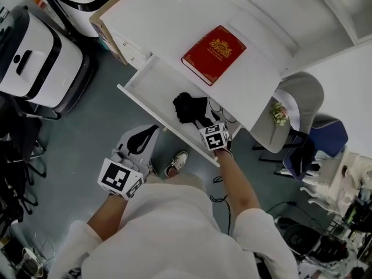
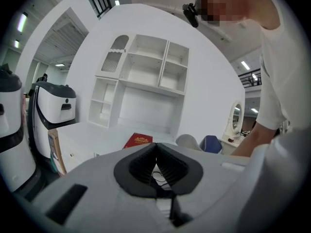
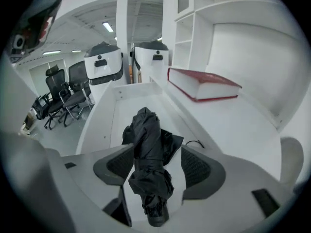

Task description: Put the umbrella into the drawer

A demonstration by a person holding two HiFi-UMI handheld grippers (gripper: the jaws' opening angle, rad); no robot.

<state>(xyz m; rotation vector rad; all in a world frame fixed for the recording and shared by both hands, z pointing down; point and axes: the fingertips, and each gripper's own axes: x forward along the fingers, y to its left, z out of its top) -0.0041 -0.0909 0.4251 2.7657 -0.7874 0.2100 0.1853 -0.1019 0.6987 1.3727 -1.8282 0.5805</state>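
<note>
Umbrella (image 3: pixel 147 161): black, folded, laid inside open drawer (image 1: pixel 152 89).
Right claw (image 3: pixel 153 154): held apart, umbrella between.
Left claw (image 2: pixel 155 152): pressed together, empty, over grey floor (image 1: pixel 87 127).
Worktop (image 1: pixel 163 22): white, red book (image 1: pixel 213 53) laid on it.
Room: white shelving (image 2: pixel 146 72) behind.

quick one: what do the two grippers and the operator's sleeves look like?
The left gripper and right gripper both have light grey moulded shells with black ribbed pads. Each carries a white cube printed with black square markers. The person wears a white short-sleeved top.
</note>
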